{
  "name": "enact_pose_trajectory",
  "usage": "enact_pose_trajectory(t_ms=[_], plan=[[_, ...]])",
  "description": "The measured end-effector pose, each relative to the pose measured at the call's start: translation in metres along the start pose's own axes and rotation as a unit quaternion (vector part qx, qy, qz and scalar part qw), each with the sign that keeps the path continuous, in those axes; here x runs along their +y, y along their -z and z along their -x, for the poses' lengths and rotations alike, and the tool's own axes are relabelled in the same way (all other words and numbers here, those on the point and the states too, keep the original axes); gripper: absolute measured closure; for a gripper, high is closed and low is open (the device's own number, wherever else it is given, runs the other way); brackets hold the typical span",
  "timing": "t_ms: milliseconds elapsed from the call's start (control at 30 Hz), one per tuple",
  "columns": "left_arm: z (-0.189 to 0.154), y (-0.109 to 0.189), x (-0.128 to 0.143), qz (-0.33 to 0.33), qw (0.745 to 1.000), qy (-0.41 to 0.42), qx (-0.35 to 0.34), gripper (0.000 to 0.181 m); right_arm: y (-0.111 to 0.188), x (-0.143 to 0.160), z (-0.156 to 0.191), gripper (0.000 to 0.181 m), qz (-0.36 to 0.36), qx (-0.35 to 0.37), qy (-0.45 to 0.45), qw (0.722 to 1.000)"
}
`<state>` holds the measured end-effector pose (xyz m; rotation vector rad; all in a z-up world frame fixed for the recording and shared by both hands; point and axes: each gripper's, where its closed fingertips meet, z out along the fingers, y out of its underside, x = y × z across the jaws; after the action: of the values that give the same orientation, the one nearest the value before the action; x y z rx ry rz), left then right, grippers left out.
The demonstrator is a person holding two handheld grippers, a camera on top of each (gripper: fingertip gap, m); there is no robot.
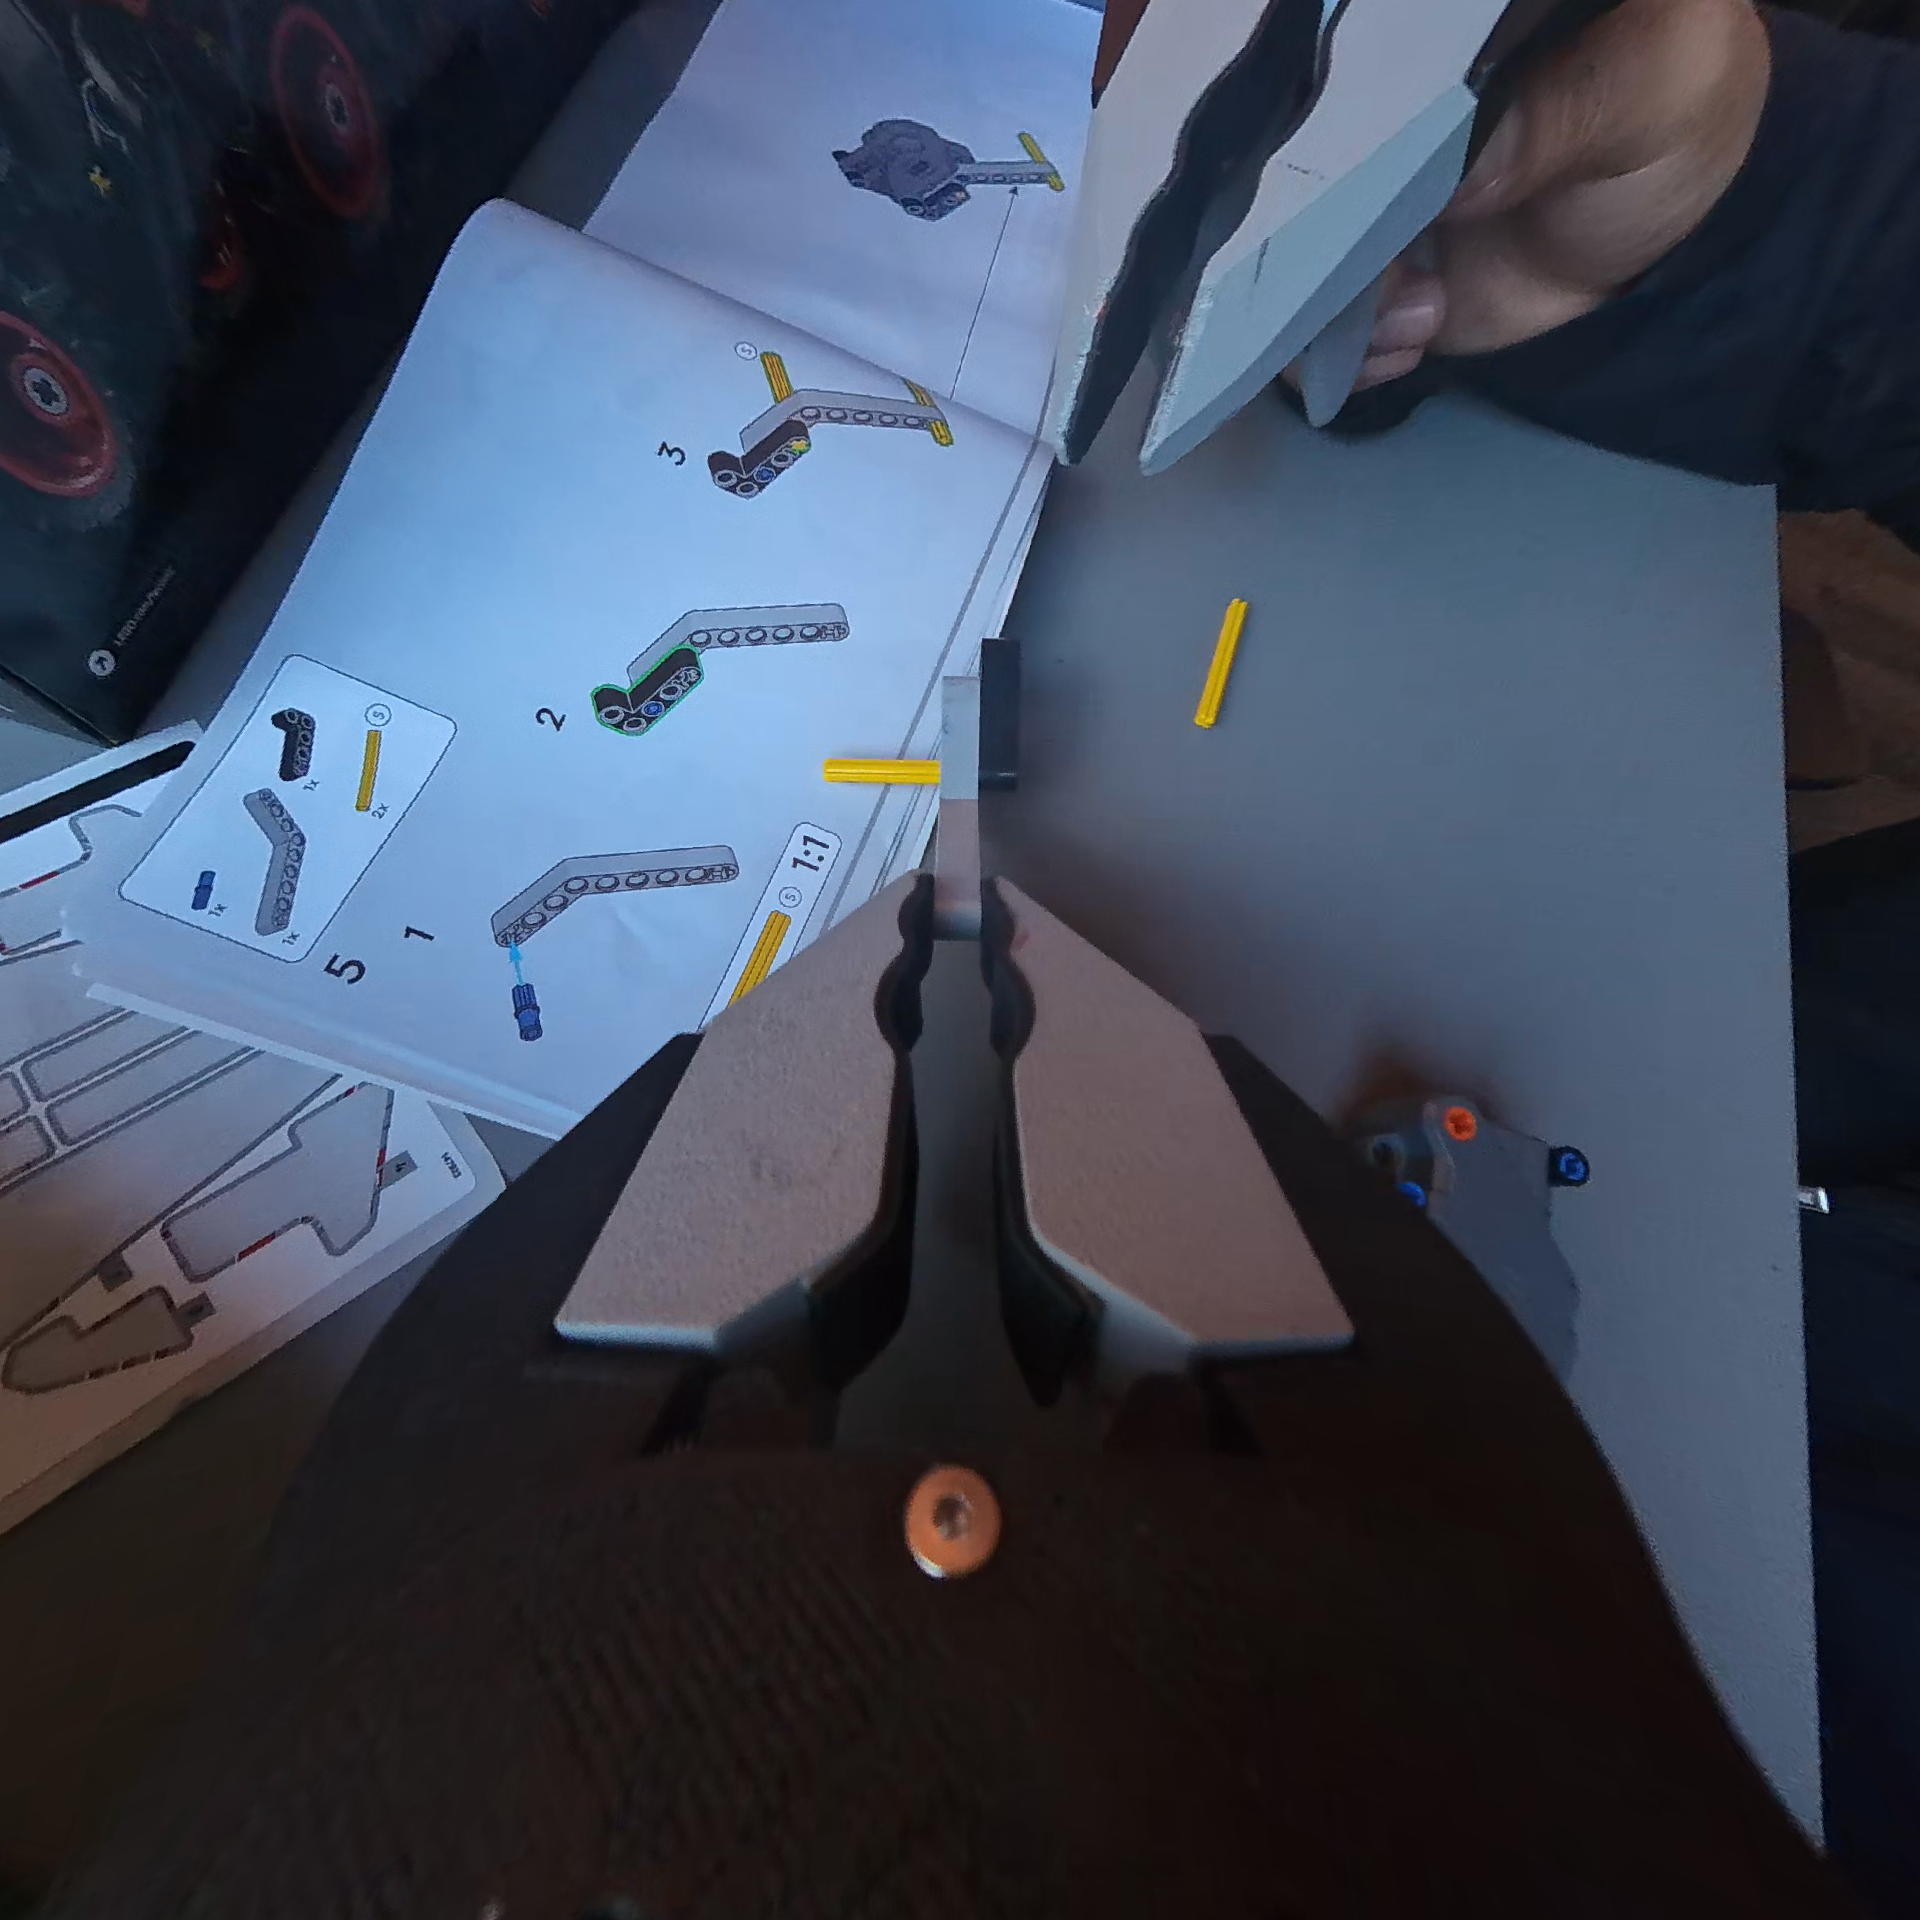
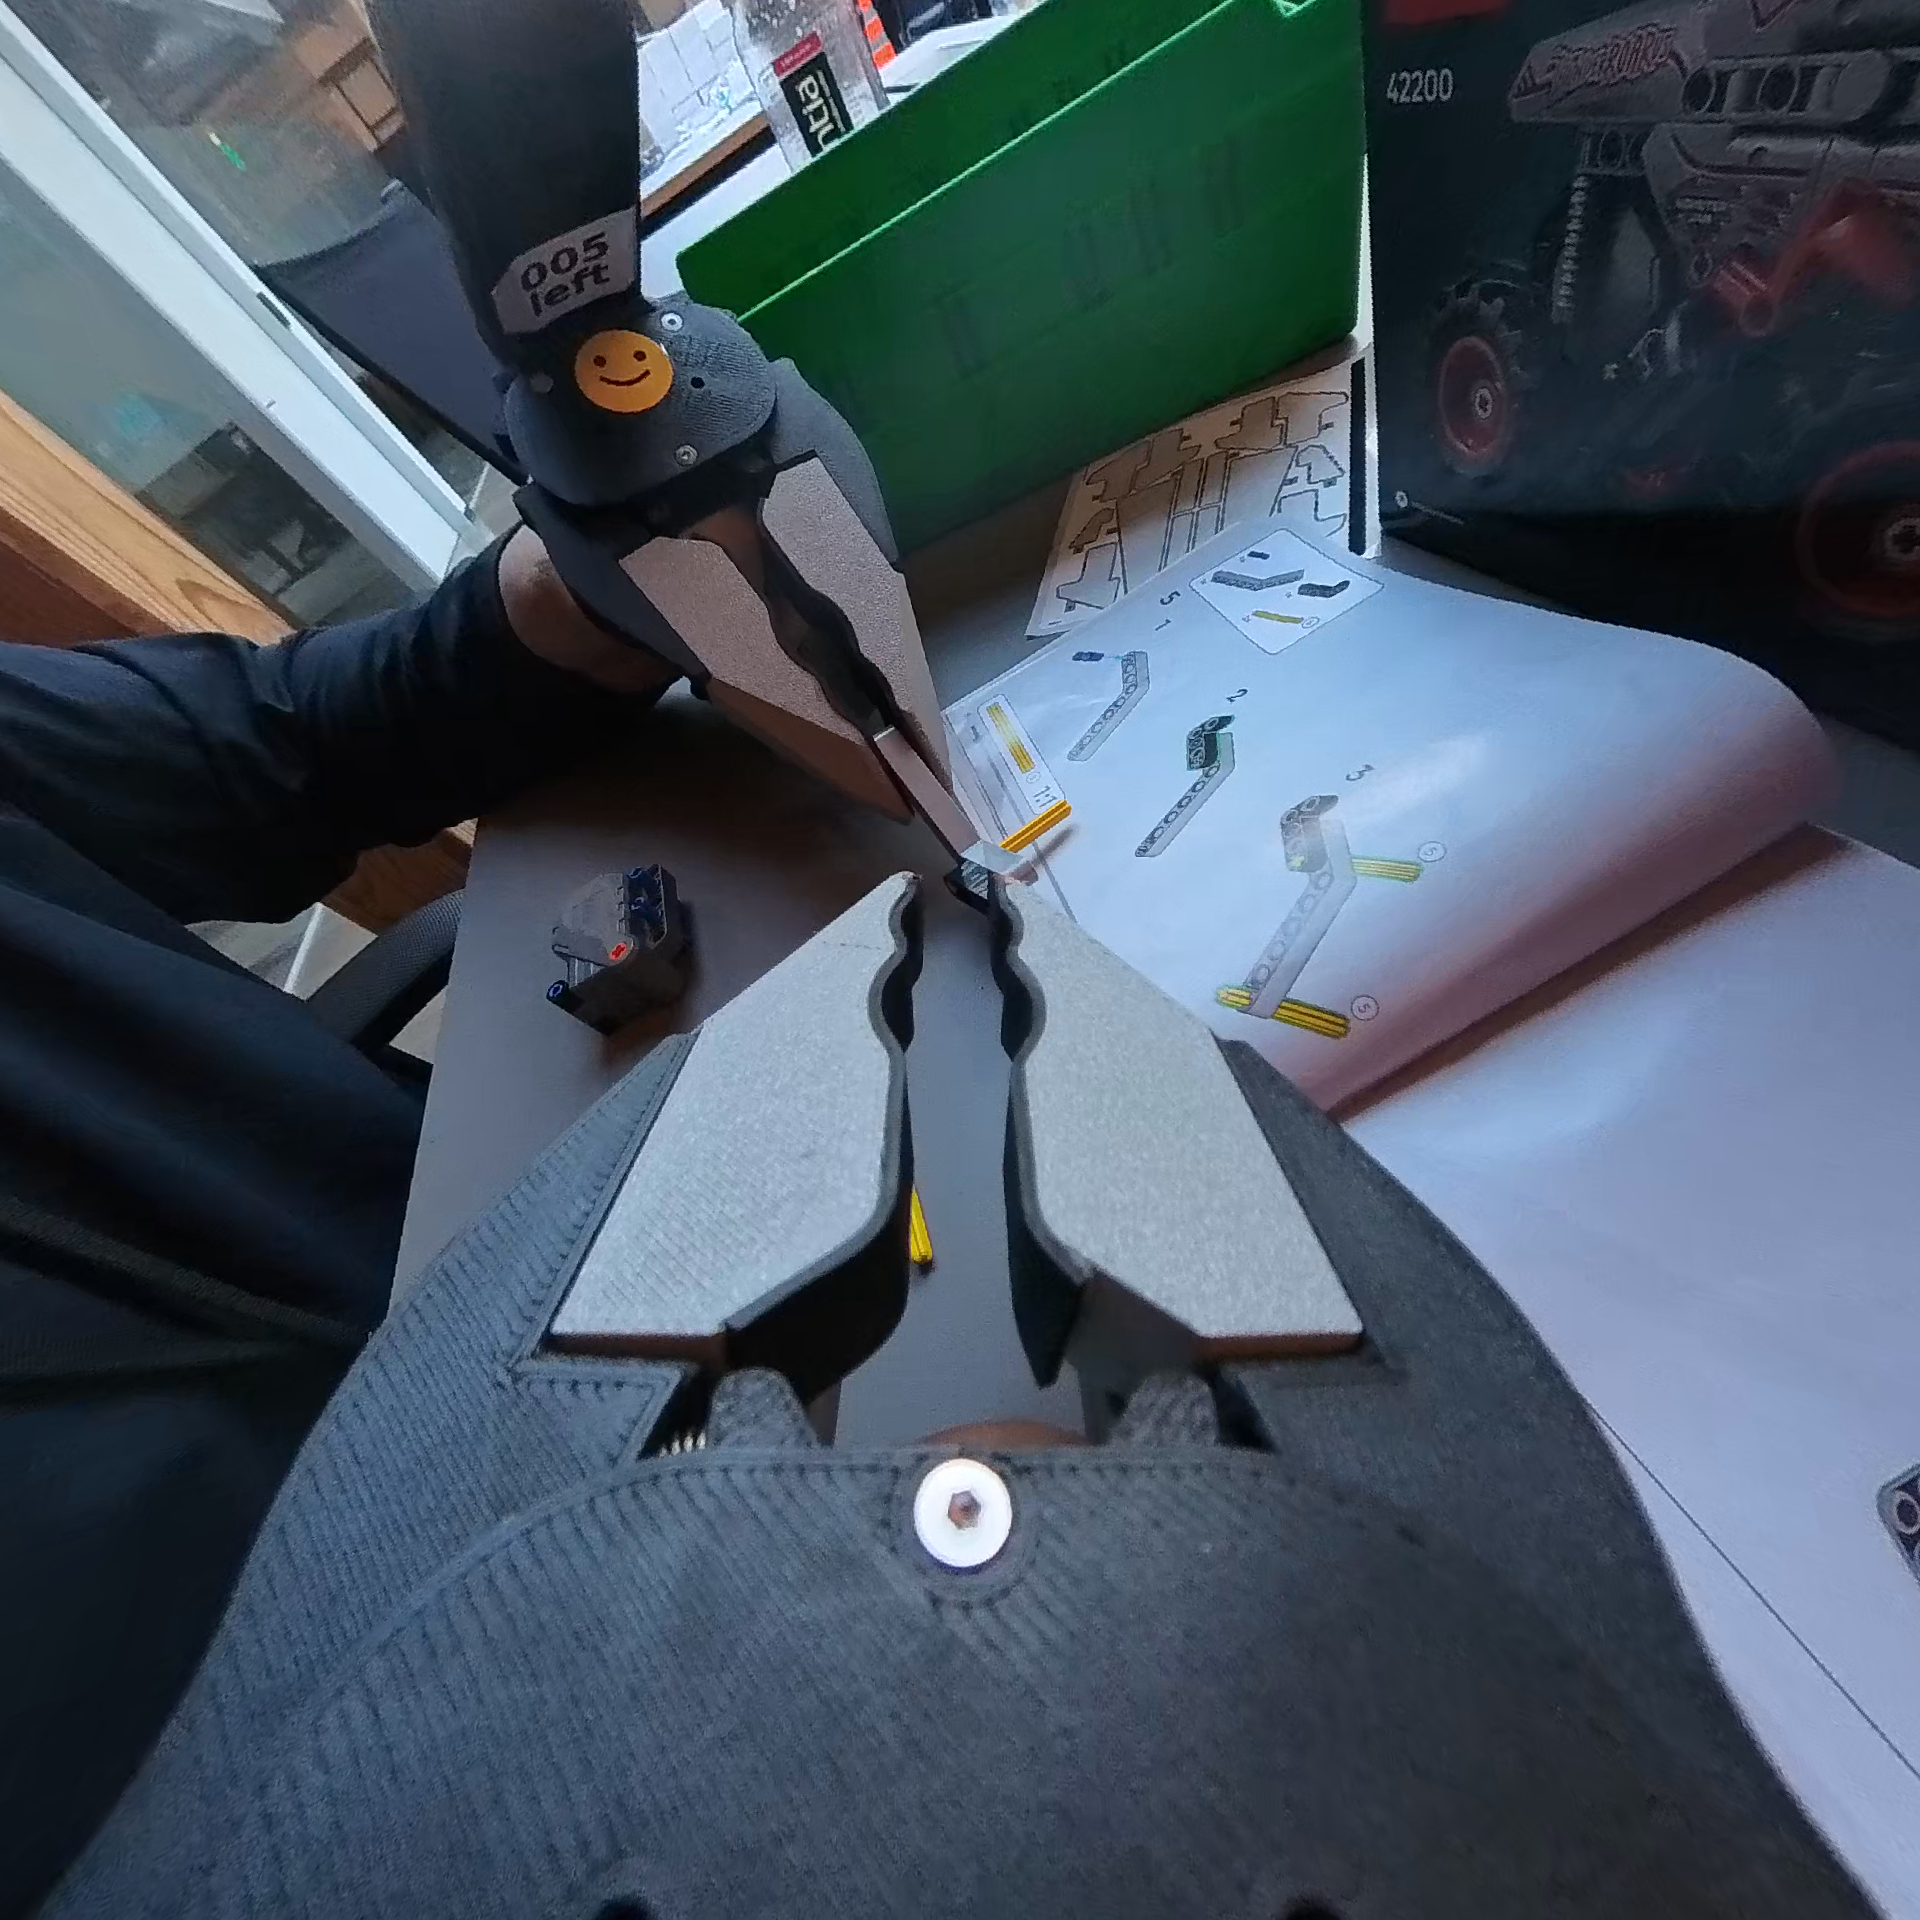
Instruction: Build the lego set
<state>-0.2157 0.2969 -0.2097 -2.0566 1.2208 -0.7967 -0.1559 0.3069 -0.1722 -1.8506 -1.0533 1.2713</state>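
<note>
Left tool clamps the grey beam, black piece and yellow axle at its far end, likely steadied over the manual for fitting. Right tool narrow, empty, just beside that end; second axle loose on counter.

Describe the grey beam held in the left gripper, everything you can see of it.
The grey beam is a light grey, plastic-looking Lego beam, seen edge-on and clamped at one end between the fingertips of the left gripper. It juts forward over the grey table beside the instruction booklet. A black piece sits against its far end, and a yellow axle sticks out sideways there. Its holes are hidden from this angle.
</note>
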Motion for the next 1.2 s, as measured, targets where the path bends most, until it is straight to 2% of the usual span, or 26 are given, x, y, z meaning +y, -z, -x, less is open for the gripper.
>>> enact_pose_trajectory(t_ms=[33, 500, 667, 800, 933, 1033, 1200], plan=[[0.0, 0.0, 0.0, 0.0, 1.0, 0.0, 0.0, 0.176, 0.0, 0.0, 0.0, 0.173, 0.0, 0.0, 0.0, 1.0], [-0.003, 0.0, -0.001, -0.001, 1.0, -0.01, 0.005, 0.176, -0.001, 0.002, 0.0, 0.172, 0.005, -0.003, -0.003, 1.0], [-0.019, 0.002, -0.009, -0.014, 0.994, -0.107, 0.006, 0.177, -0.003, 0.005, 0.004, 0.171, 0.013, -0.014, -0.007, 1.0], [-0.035, 0.002, -0.015, -0.024, 0.973, -0.23, -0.03, 0.176, -0.008, 0.011, 0.013, 0.172, 0.035, -0.035, -0.006, 0.999], [-0.044, 0.003, -0.023, -0.035, 0.936, -0.337, -0.095, 0.176, -0.014, 0.018, 0.021, 0.172, 0.056, -0.051, -0.007, 0.997], [-0.04, 0.001, -0.023, -0.021, 0.913, -0.382, -0.144, 0.176, -0.014, 0.017, 0.03, 0.177, 0.049, -0.087, -0.031, 0.995], [-0.043, 0.003, -0.028, -0.028, 0.884, -0.43, -0.18, 0.176, -0.014, 0.014, 0.028, 0.175, 0.041, -0.093, -0.056, 0.993]])
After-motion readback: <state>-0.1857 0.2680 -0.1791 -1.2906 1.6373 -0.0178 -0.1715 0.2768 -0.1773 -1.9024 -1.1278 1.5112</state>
